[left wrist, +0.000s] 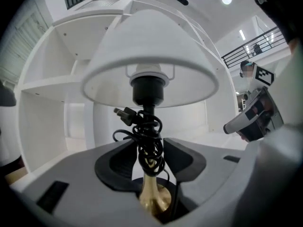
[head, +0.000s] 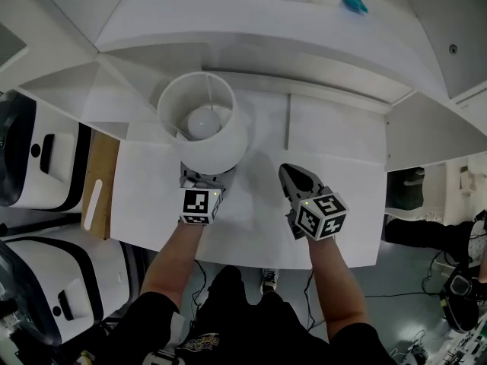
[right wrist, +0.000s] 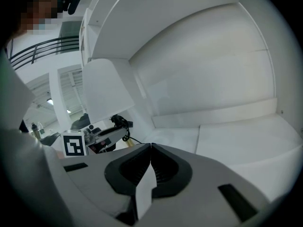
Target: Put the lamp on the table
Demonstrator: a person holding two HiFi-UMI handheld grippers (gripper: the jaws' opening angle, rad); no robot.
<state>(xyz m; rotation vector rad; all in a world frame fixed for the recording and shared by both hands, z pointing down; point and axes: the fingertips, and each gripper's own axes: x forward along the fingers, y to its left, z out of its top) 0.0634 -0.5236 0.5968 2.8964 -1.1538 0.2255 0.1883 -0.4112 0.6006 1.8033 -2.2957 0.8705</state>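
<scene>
My left gripper (left wrist: 150, 150) is standing with its jaws spread. The lamp (left wrist: 150, 65) stem is passing between the pads with a gap on each side, and nothing is pinching it. The stem is showing brass at the foot, with a black cord (left wrist: 144, 129) coiling round it and the plug sticking out to the left. A black socket is sitting under the white shade, and a white bulb (head: 204, 120) is showing inside the shade. The lamp is standing upright on the white table (head: 251, 223), towards its back left. My right gripper (right wrist: 150, 148) is holding its jaws pressed together, empty, apart from the lamp on its right.
</scene>
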